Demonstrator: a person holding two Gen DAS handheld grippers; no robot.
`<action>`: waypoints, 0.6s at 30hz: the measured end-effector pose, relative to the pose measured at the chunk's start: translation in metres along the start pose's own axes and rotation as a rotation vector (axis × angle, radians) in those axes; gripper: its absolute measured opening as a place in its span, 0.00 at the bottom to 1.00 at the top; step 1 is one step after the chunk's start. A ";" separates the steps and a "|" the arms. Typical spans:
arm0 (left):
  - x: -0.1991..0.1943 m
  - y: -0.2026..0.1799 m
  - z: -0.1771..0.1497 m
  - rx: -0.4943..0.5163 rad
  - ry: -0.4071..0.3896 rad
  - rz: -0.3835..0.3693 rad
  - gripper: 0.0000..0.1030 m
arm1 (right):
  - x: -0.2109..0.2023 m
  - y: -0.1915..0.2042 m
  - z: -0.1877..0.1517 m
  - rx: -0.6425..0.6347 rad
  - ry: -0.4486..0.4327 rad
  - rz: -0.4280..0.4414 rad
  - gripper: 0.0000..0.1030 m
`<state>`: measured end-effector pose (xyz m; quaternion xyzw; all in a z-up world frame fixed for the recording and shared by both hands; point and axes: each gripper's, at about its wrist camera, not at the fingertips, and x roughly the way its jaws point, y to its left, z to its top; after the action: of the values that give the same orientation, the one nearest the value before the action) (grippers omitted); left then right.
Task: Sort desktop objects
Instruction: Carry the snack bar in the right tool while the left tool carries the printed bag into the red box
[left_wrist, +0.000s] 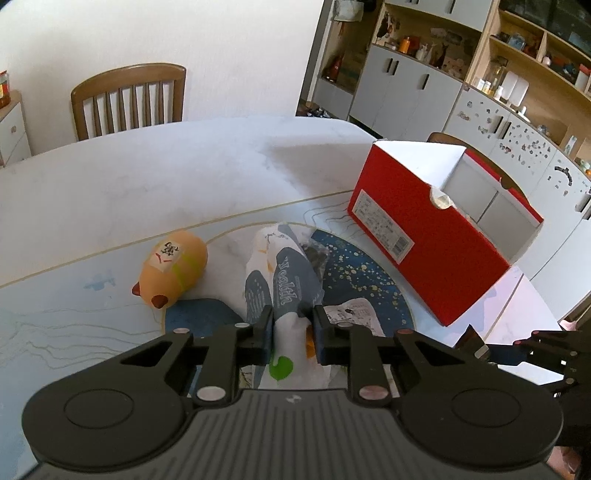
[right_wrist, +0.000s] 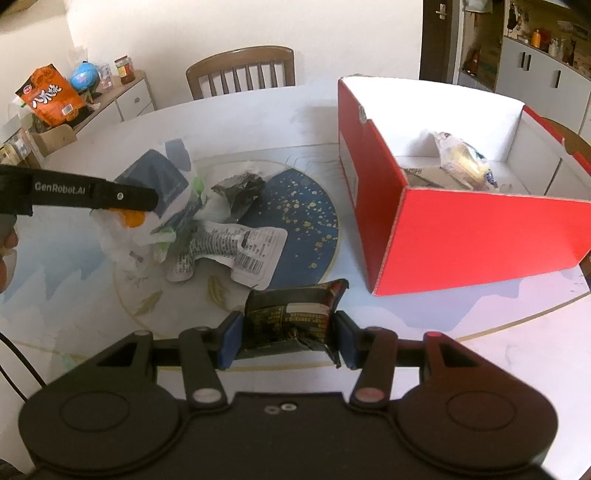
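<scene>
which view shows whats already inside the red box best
The right wrist view: it looks down into the open red box and shows a yellowish wrapped packet lying on its white floor. The left wrist view sees the red box from lower down, so only its outer side and bare inner walls show.

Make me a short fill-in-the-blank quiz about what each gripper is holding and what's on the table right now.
1. The left gripper is shut on a crumpled white and blue ____.
2. The right gripper holds a dark ____ with small printed text.
3. The open box on the table is ____ on the outside.
4. The orange pig toy lies on its ____ on the table.

Missing words: plastic bag; wrapper; red; side
</scene>
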<state>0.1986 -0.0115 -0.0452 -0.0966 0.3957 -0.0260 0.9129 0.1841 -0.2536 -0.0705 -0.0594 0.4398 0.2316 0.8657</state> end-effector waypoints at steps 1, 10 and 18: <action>-0.002 -0.001 0.000 0.000 -0.003 -0.001 0.19 | -0.002 0.000 0.000 0.001 -0.004 -0.001 0.51; -0.019 -0.009 0.001 0.018 -0.026 -0.016 0.18 | -0.018 -0.005 0.006 0.004 -0.032 -0.009 0.51; -0.035 -0.016 0.000 0.022 -0.047 -0.041 0.18 | -0.033 -0.007 0.010 0.008 -0.058 -0.005 0.51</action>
<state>0.1755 -0.0227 -0.0171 -0.0955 0.3720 -0.0470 0.9221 0.1777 -0.2682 -0.0394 -0.0504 0.4153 0.2294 0.8788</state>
